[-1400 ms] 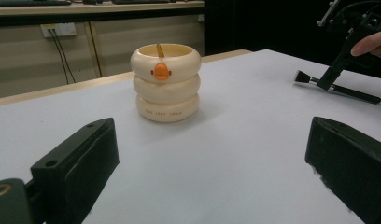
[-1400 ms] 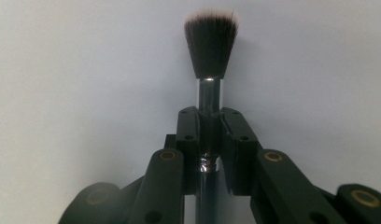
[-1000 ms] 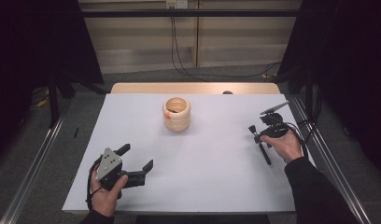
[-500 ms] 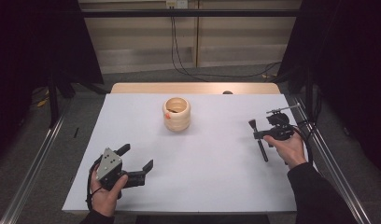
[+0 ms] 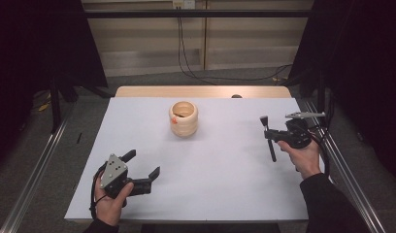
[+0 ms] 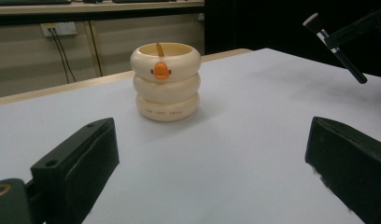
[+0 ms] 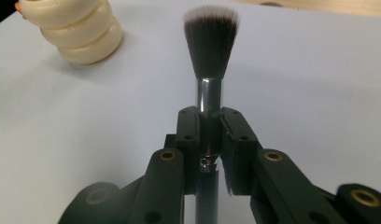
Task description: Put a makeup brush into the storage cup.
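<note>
In the lower left of the high view we see the left gripper [image 5: 141,165] held in a hand [image 5: 110,203] low over the white table [image 5: 220,184], its jaws spread wide with nothing between them. In the left gripper view those jaws stand at the bottom corners, and the cream ringed cup [image 6: 165,82] with an orange duck bill on its front sits up the middle of the frame, well apart from them. In the high view that cup [image 5: 183,118] stands upright just above the centre of the frame, a thin stick leaning inside it. Further right, the right gripper [image 5: 269,136] is held in a hand [image 5: 303,156] near the right edge of the table, its jaws pressed onto a makeup brush [image 5: 268,138] whose handle slants down toward the lower part of the frame. In the right gripper view the jaws pinch the brush [image 7: 210,74] at its metal collar, the dark white-tipped bristles pointing up the frame, the cup [image 7: 72,29] in the upper left corner. Compared with a second ago, we find the right gripper and brush shifted slightly up and rightward, while the left gripper and cup have kept their places.
</note>
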Demonstrator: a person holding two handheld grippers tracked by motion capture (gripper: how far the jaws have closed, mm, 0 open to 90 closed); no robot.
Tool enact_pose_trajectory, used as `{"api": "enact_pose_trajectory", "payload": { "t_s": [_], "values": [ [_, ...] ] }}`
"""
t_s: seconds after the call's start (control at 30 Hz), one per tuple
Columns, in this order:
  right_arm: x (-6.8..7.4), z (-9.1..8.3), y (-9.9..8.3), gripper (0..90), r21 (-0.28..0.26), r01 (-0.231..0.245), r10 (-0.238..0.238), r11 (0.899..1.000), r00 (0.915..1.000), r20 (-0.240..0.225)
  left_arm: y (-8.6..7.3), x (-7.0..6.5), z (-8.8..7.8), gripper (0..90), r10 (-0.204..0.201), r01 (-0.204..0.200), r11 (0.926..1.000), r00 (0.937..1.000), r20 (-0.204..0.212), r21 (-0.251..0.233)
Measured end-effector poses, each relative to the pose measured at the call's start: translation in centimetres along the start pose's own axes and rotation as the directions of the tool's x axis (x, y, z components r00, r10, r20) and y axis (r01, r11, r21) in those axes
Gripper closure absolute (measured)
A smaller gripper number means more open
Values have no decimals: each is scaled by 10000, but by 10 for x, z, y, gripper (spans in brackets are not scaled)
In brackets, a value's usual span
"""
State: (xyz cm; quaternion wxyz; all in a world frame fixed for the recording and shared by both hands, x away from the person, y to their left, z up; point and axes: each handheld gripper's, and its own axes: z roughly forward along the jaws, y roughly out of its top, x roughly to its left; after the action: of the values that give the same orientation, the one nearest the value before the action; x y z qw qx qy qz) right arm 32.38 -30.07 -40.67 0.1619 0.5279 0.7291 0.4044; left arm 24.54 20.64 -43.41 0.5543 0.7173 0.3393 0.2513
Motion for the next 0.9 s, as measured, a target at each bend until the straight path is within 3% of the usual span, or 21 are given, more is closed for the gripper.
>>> {"api": "enact_pose_trajectory", "payload": {
  "t_s": [0.17, 0.33, 0.47, 0.63, 0.9],
  "values": [
    [-1, -3, -2, 789, -609, -92, 81, 9981, 9998, -185, 0, 0, 1, 26, -16, 16, 10000, 10000, 22, 15],
    [2, -9, -4, 788, -1467, 18, -83, 9892, 9990, -437, 0, 0, 1, 26, -51, 51, 10000, 10000, -5, 20],
    [6, -13, -3, 789, -1768, 107, -212, 9842, 9981, -580, 0, 0, 1, 26, -33, 33, 10000, 10000, 14, 17],
    [11, -17, -3, 789, -2447, 316, -523, 9691, 9956, -783, -1, 0, 1, 26, 0, 0, 10000, 10000, 54, 24],
    [12, -26, -2, 788, -3149, 47, -431, 9491, 9924, -1149, -1, 0, -1, 25, -19, 19, 10000, 10000, -21, 19]
  ]
}}
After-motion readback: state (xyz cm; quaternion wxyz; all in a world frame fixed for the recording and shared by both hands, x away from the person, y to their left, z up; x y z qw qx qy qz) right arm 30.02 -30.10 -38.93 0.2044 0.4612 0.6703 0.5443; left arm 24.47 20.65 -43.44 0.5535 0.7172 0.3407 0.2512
